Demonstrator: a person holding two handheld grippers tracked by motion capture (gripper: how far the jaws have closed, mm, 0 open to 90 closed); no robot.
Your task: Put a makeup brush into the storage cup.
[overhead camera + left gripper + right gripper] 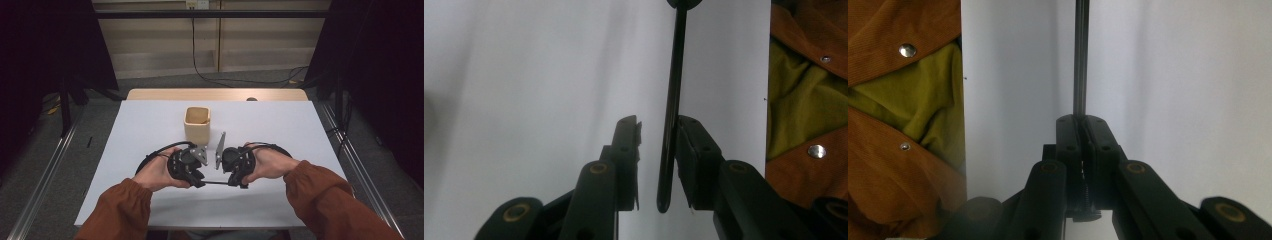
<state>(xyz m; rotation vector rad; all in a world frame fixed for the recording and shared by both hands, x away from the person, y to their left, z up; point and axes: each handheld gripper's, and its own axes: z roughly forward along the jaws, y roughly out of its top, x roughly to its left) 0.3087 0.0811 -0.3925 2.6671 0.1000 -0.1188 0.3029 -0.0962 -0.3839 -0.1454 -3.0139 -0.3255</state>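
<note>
A thin black rod (216,183) runs level between the two grippers, low over the white surface (150,125) at about 6 o'clock from the wooden cup (197,124), which stands upright near the middle of the surface. The right gripper (1081,120) is clenched on one end of the rod: in the right gripper view its jaws are pressed together with the rod rising straight out from between them. In the left gripper view the left gripper (657,121) has the rod's other end between its jaws, one pad against the rod and the other standing just apart from it, so this gripper is not yet clamped. Both hands sit side by side at the near half of the surface, rust-coloured sleeves (330,195) reaching in from 6 o'clock.
</note>
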